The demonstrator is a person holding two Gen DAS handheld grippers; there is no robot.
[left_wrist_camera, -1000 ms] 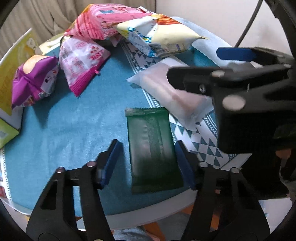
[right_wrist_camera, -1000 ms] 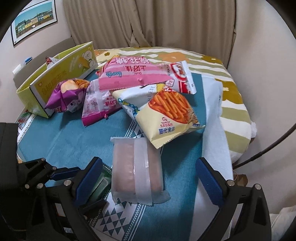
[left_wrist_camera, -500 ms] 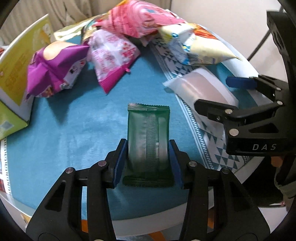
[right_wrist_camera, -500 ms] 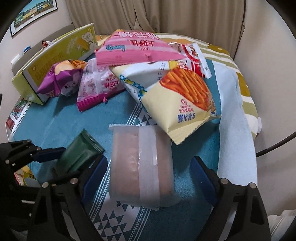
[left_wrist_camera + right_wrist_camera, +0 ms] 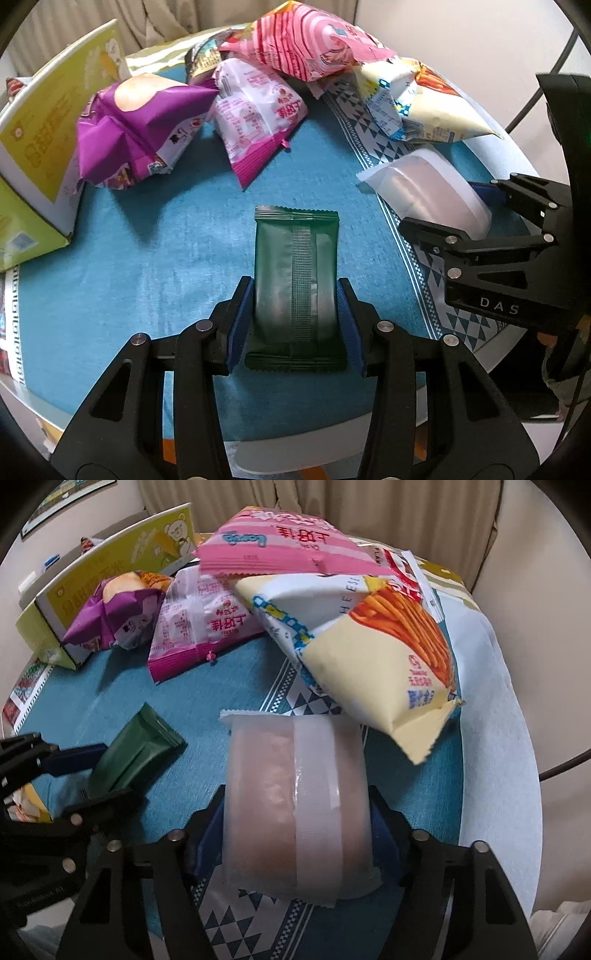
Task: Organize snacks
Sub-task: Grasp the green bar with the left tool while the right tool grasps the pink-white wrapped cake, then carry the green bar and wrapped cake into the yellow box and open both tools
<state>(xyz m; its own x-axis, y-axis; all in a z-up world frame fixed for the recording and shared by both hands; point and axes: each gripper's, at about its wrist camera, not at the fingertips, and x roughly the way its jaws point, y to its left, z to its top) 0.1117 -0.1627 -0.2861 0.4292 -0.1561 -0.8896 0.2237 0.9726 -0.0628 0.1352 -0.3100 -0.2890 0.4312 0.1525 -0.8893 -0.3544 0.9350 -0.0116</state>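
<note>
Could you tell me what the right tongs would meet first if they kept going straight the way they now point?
The right tongs have just been closing around the frosted white packet, so that packet comes first. Past its far edge, the cream bag of orange sticks probably lies next, though depth is unclear.

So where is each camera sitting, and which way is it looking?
Left wrist: sits on the left tongs, looking down along them at the dark green foil packet they pinch; the right tongs show too.
Right wrist: sits on the right tongs, facing the pale pink translucent packet between them.
Both show the two packets, purple crinkled bag and blue tablecloth.
</note>
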